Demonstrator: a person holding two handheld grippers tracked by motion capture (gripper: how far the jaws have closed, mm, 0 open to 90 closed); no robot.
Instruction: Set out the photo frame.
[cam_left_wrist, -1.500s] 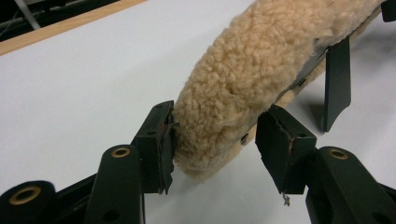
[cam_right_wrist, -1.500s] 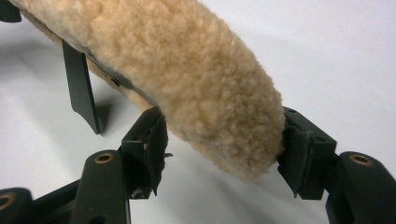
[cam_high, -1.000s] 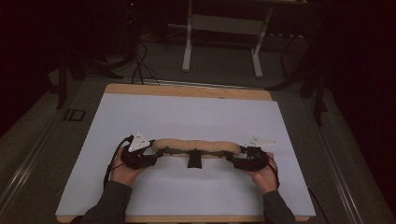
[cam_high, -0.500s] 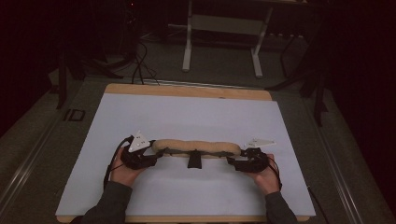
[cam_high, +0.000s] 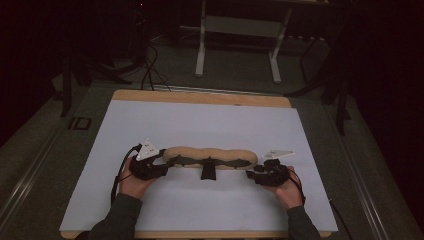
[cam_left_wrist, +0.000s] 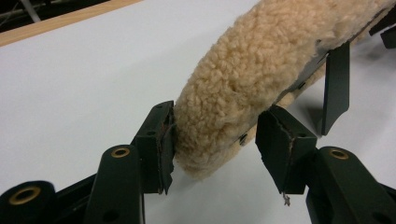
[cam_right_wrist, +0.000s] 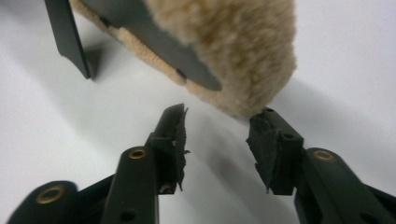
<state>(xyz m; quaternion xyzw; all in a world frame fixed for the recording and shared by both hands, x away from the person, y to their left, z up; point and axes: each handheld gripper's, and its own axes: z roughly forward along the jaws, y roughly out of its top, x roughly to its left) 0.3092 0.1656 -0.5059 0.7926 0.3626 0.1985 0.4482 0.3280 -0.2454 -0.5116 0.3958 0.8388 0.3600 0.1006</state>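
White table top (cam_high: 200, 125), wooden edge (cam_high: 200, 97), dark room

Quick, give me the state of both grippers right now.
Left gripper: closed on one end of the fleece pad.
Right gripper: open, jaws have just been closing, the pad's other end just ahead of them.

Bare white table (cam_high: 210, 125) beyond fleece pad (cam_high: 212, 156).

No readable text, label or number shows anywhere.
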